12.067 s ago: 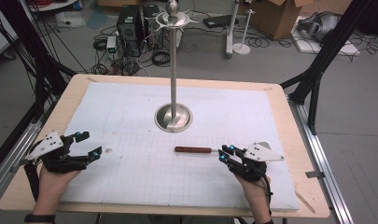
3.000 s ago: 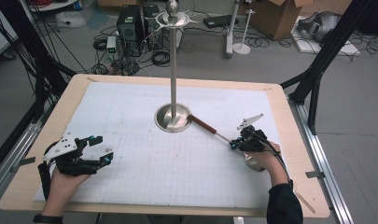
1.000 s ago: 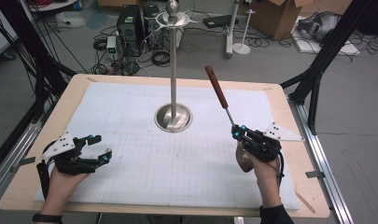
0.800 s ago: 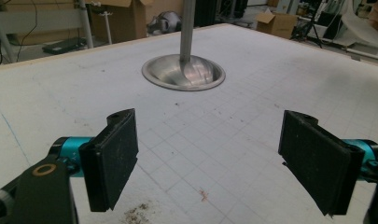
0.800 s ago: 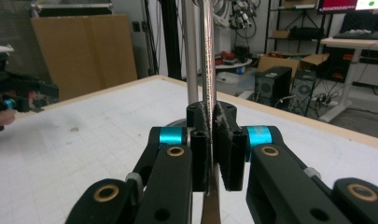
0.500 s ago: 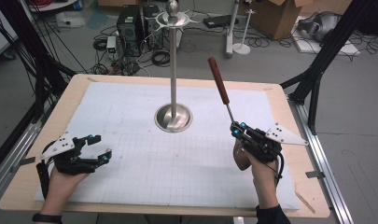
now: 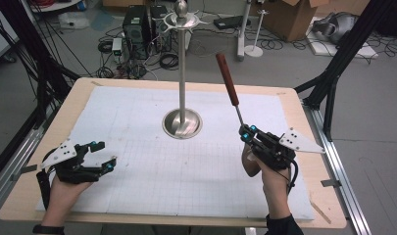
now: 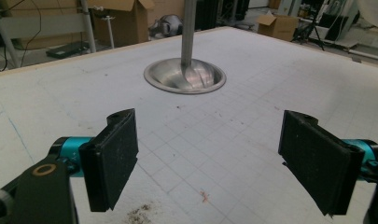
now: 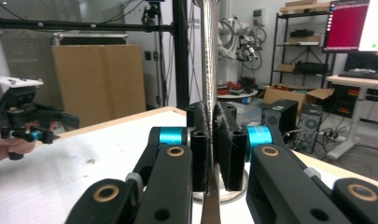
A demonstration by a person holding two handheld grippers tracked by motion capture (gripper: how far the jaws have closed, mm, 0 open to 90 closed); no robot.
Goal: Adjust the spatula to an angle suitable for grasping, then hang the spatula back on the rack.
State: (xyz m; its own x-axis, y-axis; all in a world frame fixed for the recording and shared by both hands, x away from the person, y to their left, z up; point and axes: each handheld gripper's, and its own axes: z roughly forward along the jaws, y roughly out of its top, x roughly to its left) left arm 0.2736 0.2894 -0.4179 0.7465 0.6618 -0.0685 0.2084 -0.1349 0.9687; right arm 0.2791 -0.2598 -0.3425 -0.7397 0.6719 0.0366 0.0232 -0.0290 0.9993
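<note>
- Reddish-brown handle up, one long tool (image 7: 228,81), seemingly a screwdriver or sharpening rod, stands tilted above the bench (image 7: 137,98), well clear of the white grid mat (image 7: 137,186).
- Its thin metal shaft is pinched low down by the right gripper (image 7: 246,133), jaws nearly closed on it, judged so the handle end can be brought up toward the stand's top.
- One steel stand (image 7: 182,73) rises mid-mat with small hooks at its top, probably to hang the tool.
- Left gripper (image 7: 104,155) rests on the mat, jaws wide apart and holding nothing.
- Count: two grippers, one tool, one stand.
</note>
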